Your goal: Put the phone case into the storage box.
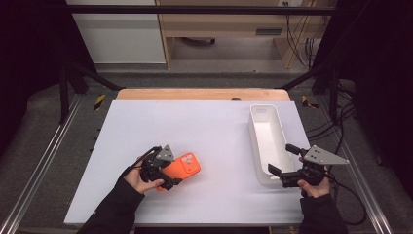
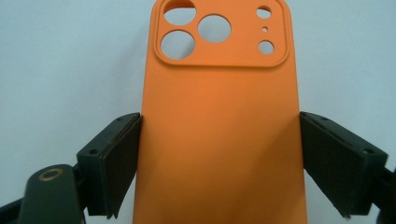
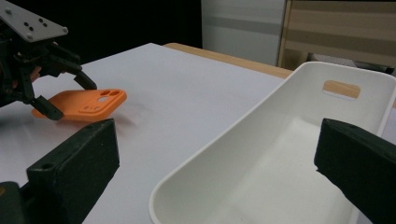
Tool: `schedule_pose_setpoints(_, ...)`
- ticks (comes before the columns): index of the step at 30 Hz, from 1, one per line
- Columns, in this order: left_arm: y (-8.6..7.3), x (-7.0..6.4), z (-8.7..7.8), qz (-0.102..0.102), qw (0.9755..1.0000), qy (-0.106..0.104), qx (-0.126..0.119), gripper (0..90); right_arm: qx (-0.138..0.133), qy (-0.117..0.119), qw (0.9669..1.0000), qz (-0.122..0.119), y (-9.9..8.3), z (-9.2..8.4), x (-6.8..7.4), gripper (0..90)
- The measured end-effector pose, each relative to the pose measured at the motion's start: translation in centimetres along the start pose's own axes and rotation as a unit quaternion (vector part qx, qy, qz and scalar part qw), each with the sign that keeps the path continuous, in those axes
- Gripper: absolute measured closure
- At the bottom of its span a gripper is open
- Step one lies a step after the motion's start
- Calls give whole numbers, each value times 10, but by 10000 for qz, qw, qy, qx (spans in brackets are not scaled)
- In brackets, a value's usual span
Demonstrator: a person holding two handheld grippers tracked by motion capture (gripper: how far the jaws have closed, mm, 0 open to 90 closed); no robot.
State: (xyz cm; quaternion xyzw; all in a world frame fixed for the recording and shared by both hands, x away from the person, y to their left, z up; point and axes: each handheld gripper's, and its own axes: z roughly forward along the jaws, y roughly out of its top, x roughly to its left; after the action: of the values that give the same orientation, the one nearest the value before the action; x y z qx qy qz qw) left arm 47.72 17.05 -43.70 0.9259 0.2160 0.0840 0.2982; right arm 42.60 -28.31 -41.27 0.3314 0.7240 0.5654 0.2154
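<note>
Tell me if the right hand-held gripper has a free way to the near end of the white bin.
Probably yes. The right hand-held gripper sits with open jaws straddling the white bin's near end, and nothing lies between them; the bin looks empty.

Orange case, white bin, pale tabletop

The phone case (image 2: 219,126) was a plain, even orange with no pattern. The left gripper (image 1: 163,170) and the right gripper (image 1: 285,168) were black, each topped by a grey plate. The bin (image 3: 261,154) was plain white inside and out. The table (image 1: 204,126) had a plain white top, with a strip of light brown wood showing along its far edge. The sleeves (image 1: 114,209) were black.
</note>
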Motion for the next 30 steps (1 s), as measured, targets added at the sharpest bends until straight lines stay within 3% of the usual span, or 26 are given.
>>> schedule_pose_setpoints(16, 6, -6, -14, 149, 9996, -51, -229, 154, 51, 58, 9999, -73, 1, 1, 3, 5)
schedule_pose_setpoints(30, 14, -17, -24, 323, 9986, -85, -421, 154, 176, 251, 9990, -326, 6, 7, 13, 5)
